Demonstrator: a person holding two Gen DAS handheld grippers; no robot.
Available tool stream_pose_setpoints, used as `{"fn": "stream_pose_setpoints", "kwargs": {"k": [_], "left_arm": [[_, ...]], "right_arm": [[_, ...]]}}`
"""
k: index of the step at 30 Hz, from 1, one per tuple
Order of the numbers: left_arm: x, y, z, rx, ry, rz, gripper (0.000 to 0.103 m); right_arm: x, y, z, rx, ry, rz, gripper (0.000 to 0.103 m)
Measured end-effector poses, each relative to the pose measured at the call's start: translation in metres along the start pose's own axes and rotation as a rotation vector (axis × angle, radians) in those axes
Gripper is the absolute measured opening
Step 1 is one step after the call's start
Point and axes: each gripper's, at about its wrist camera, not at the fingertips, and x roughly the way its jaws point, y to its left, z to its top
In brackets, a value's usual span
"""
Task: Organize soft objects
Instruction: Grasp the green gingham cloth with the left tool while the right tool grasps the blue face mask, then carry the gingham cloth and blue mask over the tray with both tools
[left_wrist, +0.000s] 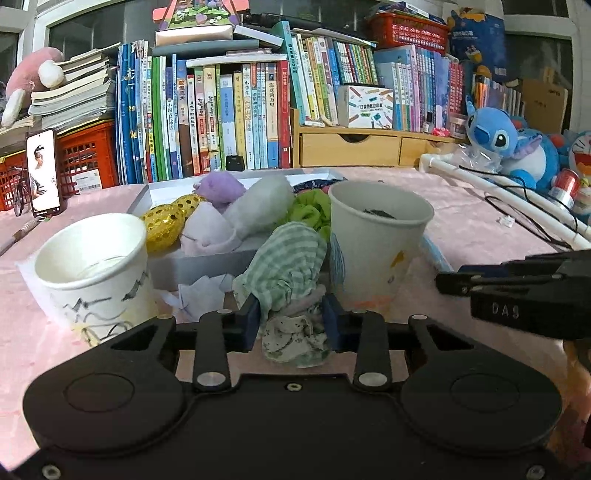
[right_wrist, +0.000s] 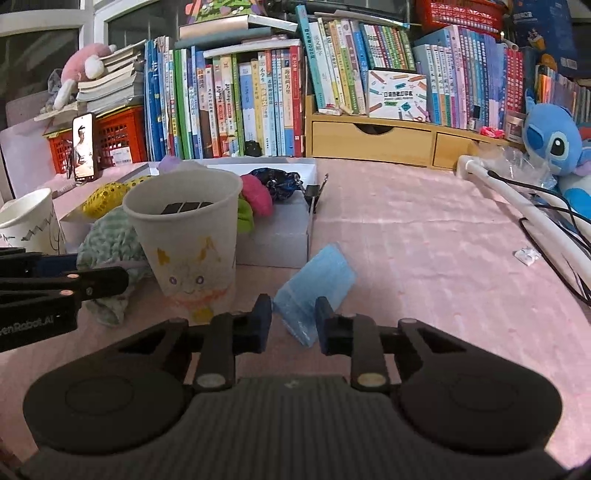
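My left gripper (left_wrist: 291, 318) is shut on a green-and-white checked cloth (left_wrist: 286, 266) that bunches up between its blue pads, in front of a grey tray (left_wrist: 207, 264). The same cloth (right_wrist: 110, 240) shows at the left of the right wrist view, behind the left gripper's black fingers (right_wrist: 92, 282). My right gripper (right_wrist: 293, 323) is shut on a light blue folded face mask (right_wrist: 314, 284) lying on the pink tablecloth. Two paper cups stand near: a drawn-on one (left_wrist: 376, 243) (right_wrist: 188, 236) between the grippers, and another (left_wrist: 92, 269) at the left.
The grey tray holds several soft things: a yellow sequinned piece (left_wrist: 166, 221), purple and white cloths (left_wrist: 221, 188), green fabric (left_wrist: 314, 210), a pink one (right_wrist: 256, 197). Books and wooden drawers (left_wrist: 347, 149) line the back. A blue plush (left_wrist: 517, 147), white pole and cables lie right. A phone (left_wrist: 44, 171) stands left.
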Motion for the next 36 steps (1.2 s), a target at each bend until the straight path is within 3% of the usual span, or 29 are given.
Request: {"fn": "stream_pose_setpoints", "kwargs": {"k": [2,6,15,18,20,22,23,36], "left_arm": [[-0.004,0.0,-0.003,0.013,0.004,-0.008,0.035],[-0.009,-0.002,-0.007,0.038,-0.008,0.009,0.041],[0.008,-0.003,-0.003,0.023,-0.028,0.041,0.065],[0.017,-0.002,-0.002,0.016,-0.02,0.046,0.063],[0.023,0.0,-0.002,0.009,-0.004,0.043,0.054],[0.027,0.002,-0.003,-0.013,0.013,0.026,0.04],[0.027,0.004,-0.003,-0.026,0.017,0.017,0.039],[-0.018,0.007,0.025,0.003,-0.067,0.014,0.037]], "right_arm": [[-0.001,-0.003,-0.001,0.003,0.009,-0.02,0.03],[-0.006,-0.016,-0.003,0.075,-0.005,-0.008,0.055],[0.017,-0.024,0.009,0.137,0.019,-0.008,0.071],[0.028,-0.032,0.01,0.201,0.047,0.013,0.071],[0.03,-0.035,0.009,0.23,0.049,0.018,0.068],[0.031,-0.035,0.01,0.233,0.053,0.005,0.044],[0.031,-0.035,0.01,0.234,0.058,0.001,0.041],[0.01,-0.045,0.041,0.238,-0.001,0.024,0.04]]}}
